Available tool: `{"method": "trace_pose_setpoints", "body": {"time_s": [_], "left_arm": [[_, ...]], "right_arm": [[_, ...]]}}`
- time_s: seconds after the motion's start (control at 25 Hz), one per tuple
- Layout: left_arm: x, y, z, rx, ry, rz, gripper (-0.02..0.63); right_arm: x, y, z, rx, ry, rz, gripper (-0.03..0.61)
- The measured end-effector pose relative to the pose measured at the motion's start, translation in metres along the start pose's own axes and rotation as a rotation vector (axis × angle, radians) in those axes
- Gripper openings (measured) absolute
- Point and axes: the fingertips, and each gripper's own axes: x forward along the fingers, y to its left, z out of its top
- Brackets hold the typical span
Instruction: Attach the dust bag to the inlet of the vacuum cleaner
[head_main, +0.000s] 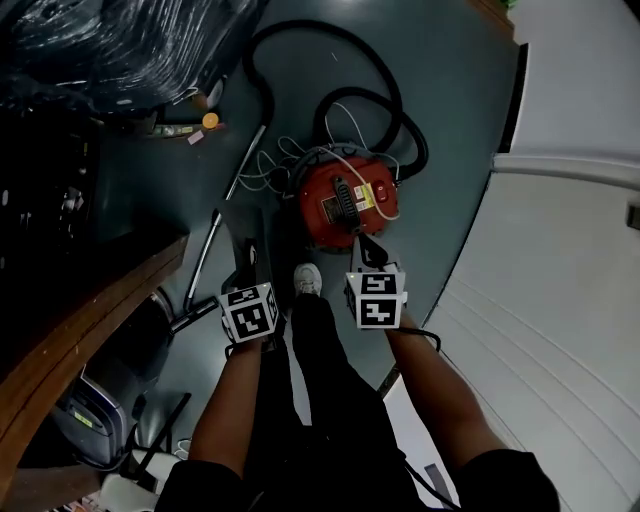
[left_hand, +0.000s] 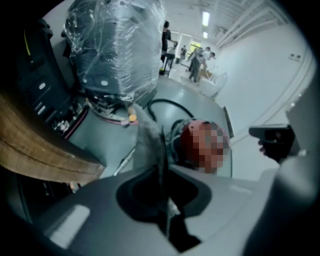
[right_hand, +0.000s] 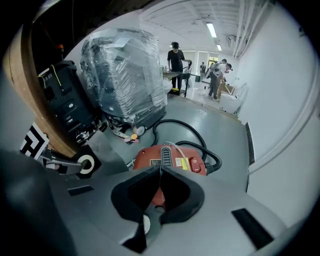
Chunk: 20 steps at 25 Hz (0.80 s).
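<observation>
The red vacuum cleaner (head_main: 345, 200) stands on the grey floor, its black hose (head_main: 330, 50) looping behind it. My left gripper (head_main: 243, 285) is shut on the grey dust bag (head_main: 243, 250), just left of the vacuum. In the left gripper view the bag (left_hand: 147, 140) rises as a thin sheet out of the closed jaws of this gripper (left_hand: 162, 170). Its dark collar with a white ring (right_hand: 86, 164) shows in the right gripper view. My right gripper (head_main: 368, 252) hangs shut and empty over the vacuum's (right_hand: 170, 157) near edge, jaws (right_hand: 160, 172) pressed together.
A bulky load wrapped in plastic film (head_main: 120, 40) sits at the back left. A wooden table edge (head_main: 90, 330) runs along the left, with a metal wand (head_main: 215, 225) on the floor beside it. A white wall (head_main: 570, 250) bounds the right. People (right_hand: 176, 60) stand far off.
</observation>
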Motion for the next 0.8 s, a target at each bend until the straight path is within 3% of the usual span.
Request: {"method": "trace_pose_setpoints", "body": {"time_s": [0.16,0.24,0.4,0.8], "left_arm": [[0.025,0.0,-0.024,-0.014,0.012,-0.007,0.032],[0.035,-0.003,-0.035,-0.019,0.023,-0.017,0.032],[0.05,-0.006,-0.049,-0.033,0.036,-0.031,0.032],[0.061,-0.012,-0.068,-0.061,0.05,-0.046,0.032]], "right_arm": [[0.029,-0.007,-0.012,0.005,-0.021,0.005,0.005],[0.043,-0.009,-0.016,-0.008,-0.023,0.01,0.081],[0.069,-0.013,-0.025,-0.045,0.008,0.0,0.137],[0.095,-0.018,-0.041,-0.061,0.064,-0.047,0.143]]}}
